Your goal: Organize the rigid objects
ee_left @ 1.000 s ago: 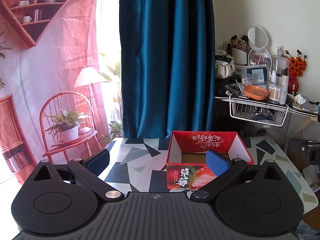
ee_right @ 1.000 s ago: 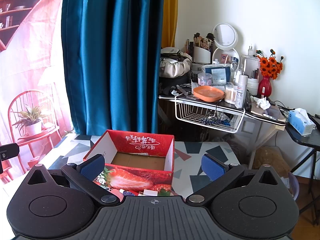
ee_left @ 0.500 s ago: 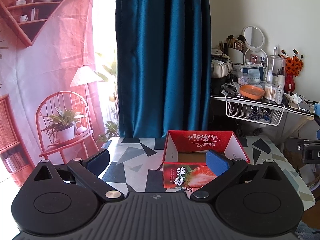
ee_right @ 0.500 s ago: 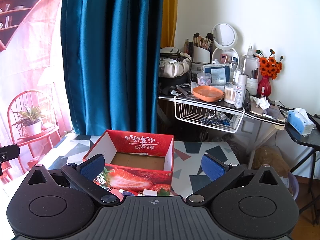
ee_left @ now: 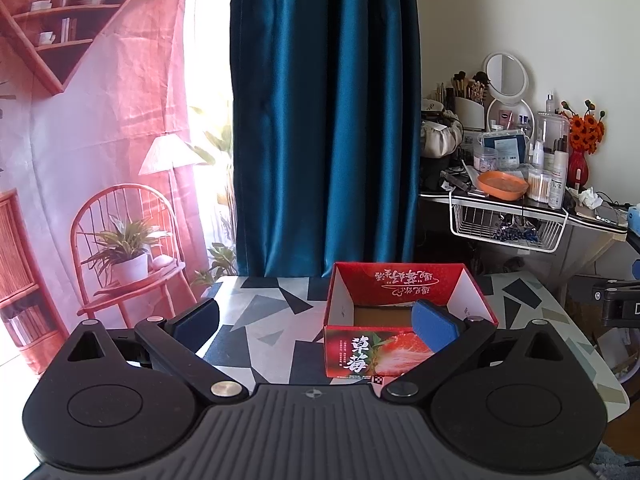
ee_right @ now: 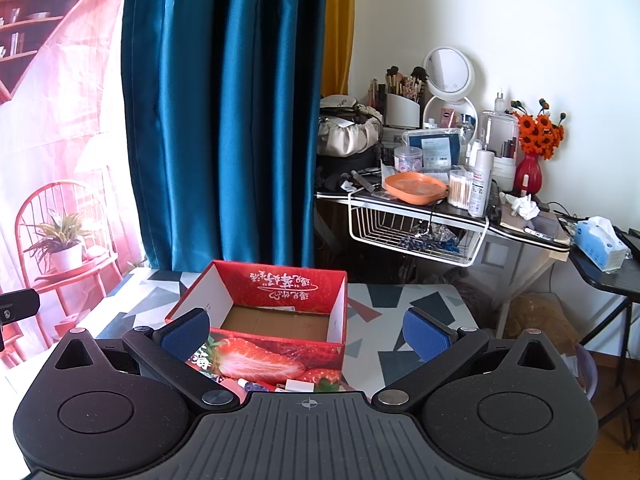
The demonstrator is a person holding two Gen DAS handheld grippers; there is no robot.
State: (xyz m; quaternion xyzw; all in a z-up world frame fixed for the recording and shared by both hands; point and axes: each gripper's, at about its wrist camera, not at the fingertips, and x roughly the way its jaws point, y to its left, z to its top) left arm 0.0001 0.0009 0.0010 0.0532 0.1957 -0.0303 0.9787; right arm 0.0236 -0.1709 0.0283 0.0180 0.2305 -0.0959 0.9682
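Note:
An open red strawberry box [ee_left: 404, 304] stands on a table with a geometric pattern [ee_left: 264, 320]; its brown floor looks bare. My left gripper [ee_left: 316, 318] is open and empty, held above the table just left of and before the box. In the right wrist view the same box [ee_right: 276, 312] sits ahead. My right gripper [ee_right: 306, 334] is open and empty above its near right corner. Several small objects [ee_right: 280, 384] lie on the table before the box, mostly hidden by the gripper body.
A blue curtain [ee_left: 324, 120] hangs behind the table. A cluttered vanity shelf [ee_right: 432, 200] with an orange tray [ee_right: 416, 186] and a wire basket [ee_right: 416, 236] stands at the back right. A black side table with a tissue box [ee_right: 600, 244] is far right.
The left gripper has drifted back and slightly right, so the box sits a little farther left in its view. The right gripper has barely moved. Both stay open.

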